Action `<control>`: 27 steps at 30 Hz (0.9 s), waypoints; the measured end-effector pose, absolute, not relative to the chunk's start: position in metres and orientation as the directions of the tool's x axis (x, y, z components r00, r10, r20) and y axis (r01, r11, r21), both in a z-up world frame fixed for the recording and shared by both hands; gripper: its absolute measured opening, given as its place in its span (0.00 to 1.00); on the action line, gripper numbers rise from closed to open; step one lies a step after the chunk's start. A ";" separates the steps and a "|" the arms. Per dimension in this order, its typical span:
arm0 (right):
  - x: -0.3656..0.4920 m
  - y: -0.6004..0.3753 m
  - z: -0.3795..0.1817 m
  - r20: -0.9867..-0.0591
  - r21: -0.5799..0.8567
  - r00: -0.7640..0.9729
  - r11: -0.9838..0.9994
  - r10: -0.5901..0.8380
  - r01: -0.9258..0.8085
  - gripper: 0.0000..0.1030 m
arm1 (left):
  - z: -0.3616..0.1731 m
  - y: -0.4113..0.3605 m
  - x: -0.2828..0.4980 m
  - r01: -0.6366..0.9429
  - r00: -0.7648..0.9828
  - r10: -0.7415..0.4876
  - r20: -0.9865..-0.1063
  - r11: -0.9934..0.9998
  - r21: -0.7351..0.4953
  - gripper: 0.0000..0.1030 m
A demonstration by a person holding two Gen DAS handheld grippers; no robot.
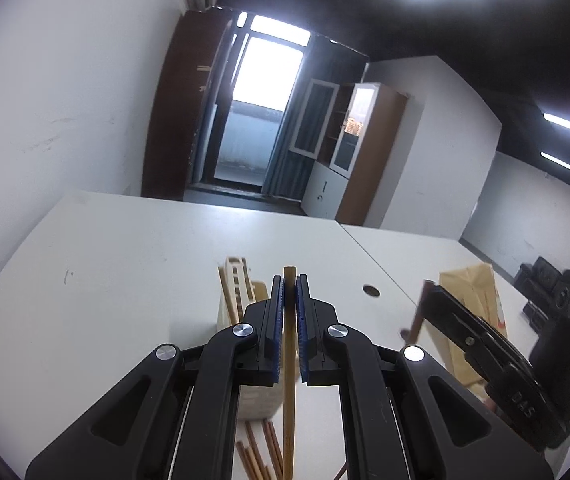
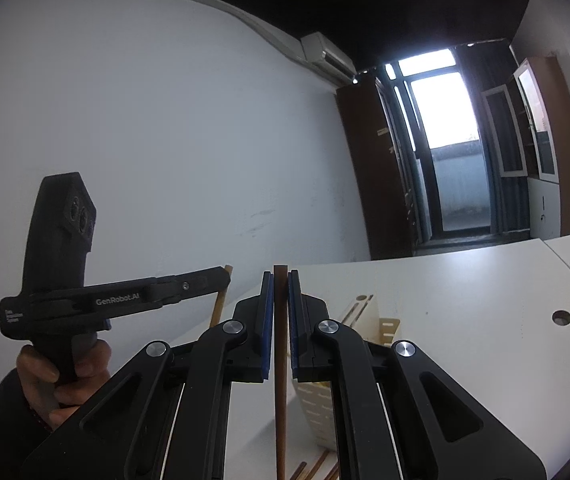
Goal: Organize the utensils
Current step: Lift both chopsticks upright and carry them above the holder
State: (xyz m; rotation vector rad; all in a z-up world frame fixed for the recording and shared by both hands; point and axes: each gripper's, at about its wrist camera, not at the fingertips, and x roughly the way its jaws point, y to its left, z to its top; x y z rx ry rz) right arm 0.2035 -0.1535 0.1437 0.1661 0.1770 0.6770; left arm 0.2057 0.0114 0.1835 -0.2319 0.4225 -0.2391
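While each gripper pinches one chopstick upright, the step in hand looks like carrying both sticks to the holder and dropping them in, and doing it well probably means keeping each stick near vertical, bringing its lower tip over an open slot, and letting go only once the tip is inside. Going left to right in the left wrist view: the cream holder (image 1: 241,300) stands on the white table (image 1: 125,248), partly hidden behind the left gripper (image 1: 289,292), with a stick or two already leaning in it; the left gripper's blue pads are pressed onto a pale chopstick (image 1: 289,400) that passes between them and pokes out above the tips; loose sticks (image 1: 263,452) lie on the table below, still to be gathered. Farther right, the right gripper (image 1: 429,286) clamps a dark chopstick (image 1: 419,316), blurred, just in front of a brown paper bag (image 1: 473,304). From the right wrist view, the person's hand (image 2: 61,376) grips the left tool's handle at left, and the dark stick (image 2: 280,360) sits squeezed between the right pads with the holder (image 2: 365,320) close behind. Both tools hang near each other, so they could collide over the narrow holder; going in one at a time seems safer. Sticks already inside could block a slot.
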 end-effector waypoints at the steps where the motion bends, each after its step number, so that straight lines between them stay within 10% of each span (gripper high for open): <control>1: 0.208 -0.153 0.148 -0.101 0.213 0.767 0.767 0.634 -0.606 0.07 | 0.187 0.012 0.212 0.165 0.892 -0.259 -0.370 0.949 -0.268 0.05; 27: 0.278 -0.153 0.161 0.113 0.293 0.887 0.838 0.448 -0.460 0.07 | 0.228 0.018 0.295 -0.190 0.977 0.137 -0.164 0.908 -0.373 0.05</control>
